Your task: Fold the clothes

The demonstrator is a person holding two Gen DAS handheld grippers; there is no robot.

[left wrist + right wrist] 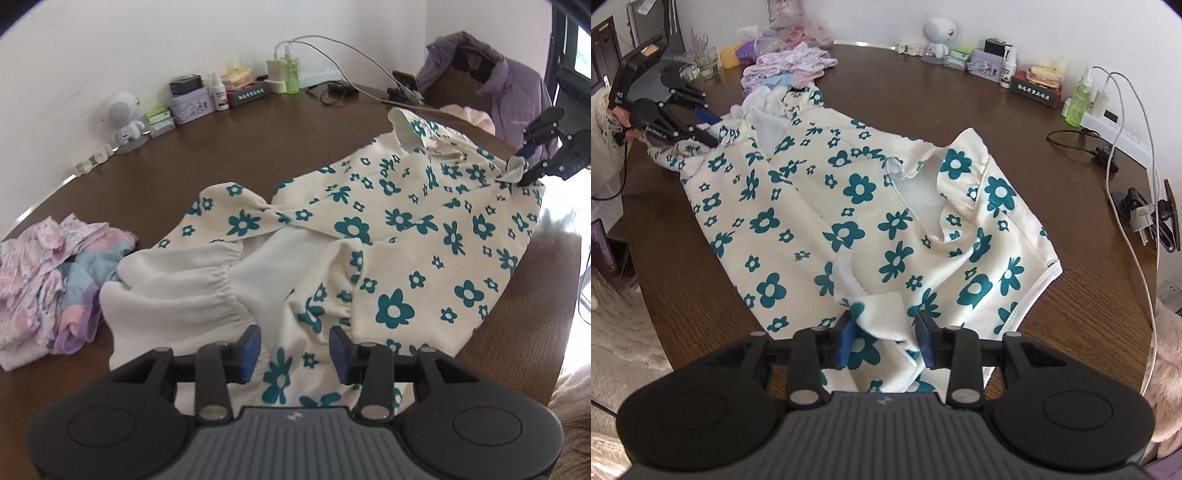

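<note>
The left gripper point(294, 350) stands wide open over the hem of the cream garment with teal flowers point(399, 229), its blue pads on either side of the cloth. The right gripper point(886, 341) is open too, with a white fold of the garment lying loose between its fingers. The garment lies spread on the brown table point(221, 155). Beside its far end sits a pile of pastel clothes point(51, 280); behind, along the wall, stand a white robot figure point(123, 122) and a green bottle point(291, 75).
</note>
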